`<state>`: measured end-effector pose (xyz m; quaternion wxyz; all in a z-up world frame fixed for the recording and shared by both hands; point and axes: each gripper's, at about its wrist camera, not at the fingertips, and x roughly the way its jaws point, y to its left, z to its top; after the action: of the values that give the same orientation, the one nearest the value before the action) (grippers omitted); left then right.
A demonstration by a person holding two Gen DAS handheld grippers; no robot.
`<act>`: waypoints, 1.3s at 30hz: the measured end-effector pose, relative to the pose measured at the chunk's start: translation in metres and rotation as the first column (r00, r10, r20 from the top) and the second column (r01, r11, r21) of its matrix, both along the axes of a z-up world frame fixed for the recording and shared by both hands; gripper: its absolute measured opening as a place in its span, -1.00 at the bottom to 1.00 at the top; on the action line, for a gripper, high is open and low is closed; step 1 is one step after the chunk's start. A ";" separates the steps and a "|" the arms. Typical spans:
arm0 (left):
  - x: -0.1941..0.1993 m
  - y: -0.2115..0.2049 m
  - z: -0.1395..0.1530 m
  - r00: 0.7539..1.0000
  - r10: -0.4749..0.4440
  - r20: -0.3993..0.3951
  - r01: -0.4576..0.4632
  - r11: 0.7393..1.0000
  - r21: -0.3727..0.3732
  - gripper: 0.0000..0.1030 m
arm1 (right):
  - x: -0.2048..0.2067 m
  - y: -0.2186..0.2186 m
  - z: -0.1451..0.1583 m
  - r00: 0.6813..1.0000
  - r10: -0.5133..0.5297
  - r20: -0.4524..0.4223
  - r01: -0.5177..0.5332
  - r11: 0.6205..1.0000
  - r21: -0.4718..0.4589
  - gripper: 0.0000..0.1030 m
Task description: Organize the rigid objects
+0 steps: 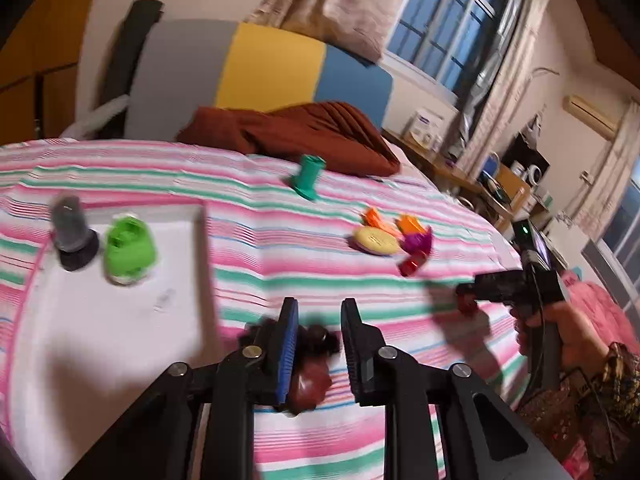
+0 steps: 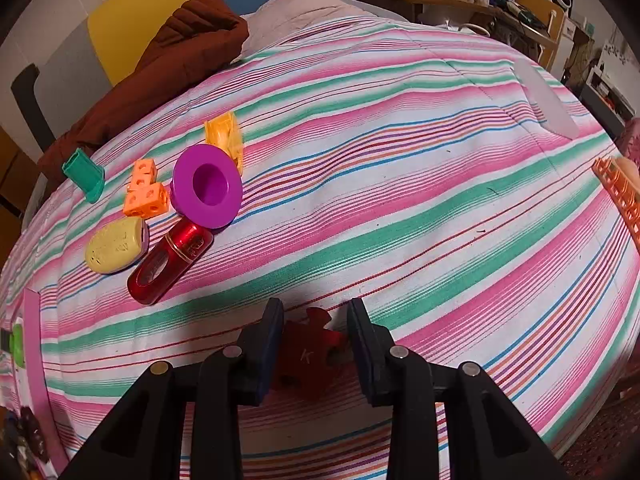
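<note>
Centrally — jagged red puzzle piece (image 2: 310, 350)

A home bedroom — striped bed cover (image 2: 400, 140), curtained window (image 1: 448, 20), wall air-conditioner (image 1: 592, 114).

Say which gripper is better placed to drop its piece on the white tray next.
Left. The left gripper, holding a dark red piece, is beside the white tray. The right gripper, around a red puzzle piece, looks farther away.

Brown quilted blanket (image 1: 320, 132) on striped bedsheet (image 2: 400, 160), curtained window (image 1: 444, 20) beyond.
</note>
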<state>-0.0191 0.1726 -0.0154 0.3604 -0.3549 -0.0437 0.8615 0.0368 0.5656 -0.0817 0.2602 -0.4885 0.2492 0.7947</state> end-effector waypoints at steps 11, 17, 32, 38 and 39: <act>-0.027 -0.047 -0.002 0.992 0.125 0.017 -0.125 0.992 -0.004 -0.58 | 0.005 -0.003 0.002 1.000 0.008 0.010 -0.008 1.000 0.018 -0.36; -0.024 0.012 0.003 0.999 -0.008 -0.047 0.000 0.988 -0.153 -0.04 | -0.001 -0.003 -0.002 1.000 0.010 0.015 -0.010 1.000 0.021 -0.36; -0.029 0.091 -0.029 0.992 -0.103 -0.072 0.053 0.862 -0.505 -0.23 | 0.001 -0.001 0.000 1.000 0.006 0.013 -0.006 1.000 -0.002 -0.36; -0.052 0.066 -0.022 0.994 0.002 0.107 0.026 0.966 -0.258 -0.33 | 0.004 0.001 0.000 1.000 0.003 0.008 -0.003 1.000 -0.011 -0.36; -0.054 0.065 -0.022 0.992 0.010 0.129 0.019 0.974 -0.225 -0.34 | 0.004 0.001 0.000 1.000 0.003 0.008 -0.003 1.000 -0.012 -0.36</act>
<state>-0.0732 0.2373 -0.0376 0.3162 -0.4488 0.0318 0.8352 0.0408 0.5663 -0.0814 0.2571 -0.4936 0.2519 0.7917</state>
